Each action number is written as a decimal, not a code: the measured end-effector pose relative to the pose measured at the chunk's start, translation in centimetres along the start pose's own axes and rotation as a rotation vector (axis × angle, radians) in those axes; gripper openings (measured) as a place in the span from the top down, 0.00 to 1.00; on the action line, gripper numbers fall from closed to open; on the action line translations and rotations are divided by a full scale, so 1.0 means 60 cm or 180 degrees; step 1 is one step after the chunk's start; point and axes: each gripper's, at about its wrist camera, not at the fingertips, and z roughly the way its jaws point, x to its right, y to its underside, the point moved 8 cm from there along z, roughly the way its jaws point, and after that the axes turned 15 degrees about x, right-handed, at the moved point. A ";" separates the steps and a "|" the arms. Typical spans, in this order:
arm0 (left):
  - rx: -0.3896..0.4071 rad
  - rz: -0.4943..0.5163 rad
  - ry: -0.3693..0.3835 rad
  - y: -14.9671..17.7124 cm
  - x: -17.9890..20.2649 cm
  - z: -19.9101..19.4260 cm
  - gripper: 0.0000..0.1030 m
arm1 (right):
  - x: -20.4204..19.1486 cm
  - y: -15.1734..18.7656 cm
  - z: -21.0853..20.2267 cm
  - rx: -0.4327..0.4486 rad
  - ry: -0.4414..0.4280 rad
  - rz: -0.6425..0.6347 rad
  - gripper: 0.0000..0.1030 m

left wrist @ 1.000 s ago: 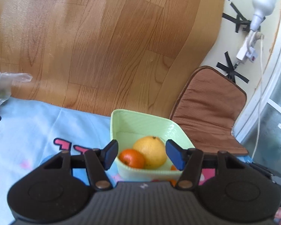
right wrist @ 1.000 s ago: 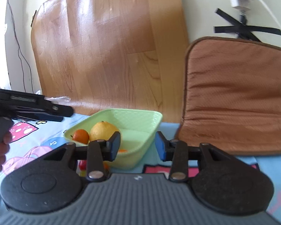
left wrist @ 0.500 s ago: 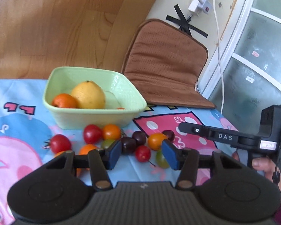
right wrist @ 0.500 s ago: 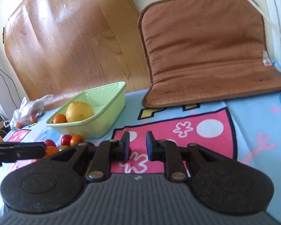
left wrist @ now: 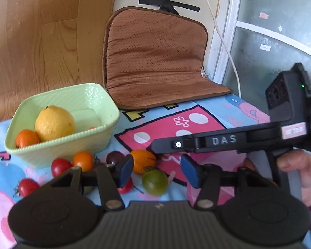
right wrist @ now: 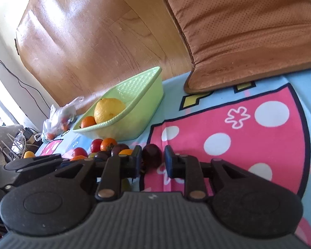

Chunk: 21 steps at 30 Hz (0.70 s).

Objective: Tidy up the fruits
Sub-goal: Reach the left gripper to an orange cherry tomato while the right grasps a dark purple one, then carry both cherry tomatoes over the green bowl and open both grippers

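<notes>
Glossy wood-look floor [right wrist: 89,41]; matt brown cushion [left wrist: 155,58]; textured plastic basket [left wrist: 93,103].

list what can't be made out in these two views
- Left wrist view: orange scrap in the green bowl, mostly hidden by its near rim.
- Left wrist view: red tomato, half covered by a pad of the left tool, whose jaws are opening.
- Right wrist view: plastic bag contents, too small.
- Right wrist view: tomato cluster, partly behind the right tool, shut on the dark tomato.
</notes>
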 end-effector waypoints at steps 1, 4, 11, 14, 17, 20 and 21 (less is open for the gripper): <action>-0.0039 0.0006 0.0002 -0.002 -0.001 0.007 0.50 | 0.004 -0.002 -0.004 0.0026 0.0002 0.0043 0.73; -0.0204 -0.0059 -0.0068 0.000 -0.015 0.029 0.50 | 0.018 -0.009 -0.015 0.0113 0.0094 0.0111 0.73; -0.0253 -0.0444 0.0111 -0.002 -0.020 0.050 0.45 | 0.019 -0.015 -0.024 0.0192 0.0131 0.0051 0.73; -0.0336 -0.0351 0.0123 0.013 -0.008 0.066 0.45 | 0.028 -0.021 -0.031 0.0277 0.0194 0.0072 0.73; -0.0283 -0.0104 0.0082 0.015 0.006 0.065 0.46 | 0.044 -0.030 -0.038 0.0354 0.0279 0.0162 0.73; -0.0255 -0.0056 0.0034 0.011 0.002 0.064 0.62 | 0.047 -0.029 -0.036 0.0322 0.0239 0.0236 0.73; -0.0255 -0.0054 0.0018 0.010 -0.002 0.063 0.66 | 0.043 -0.027 -0.035 0.0313 0.0226 0.0209 0.73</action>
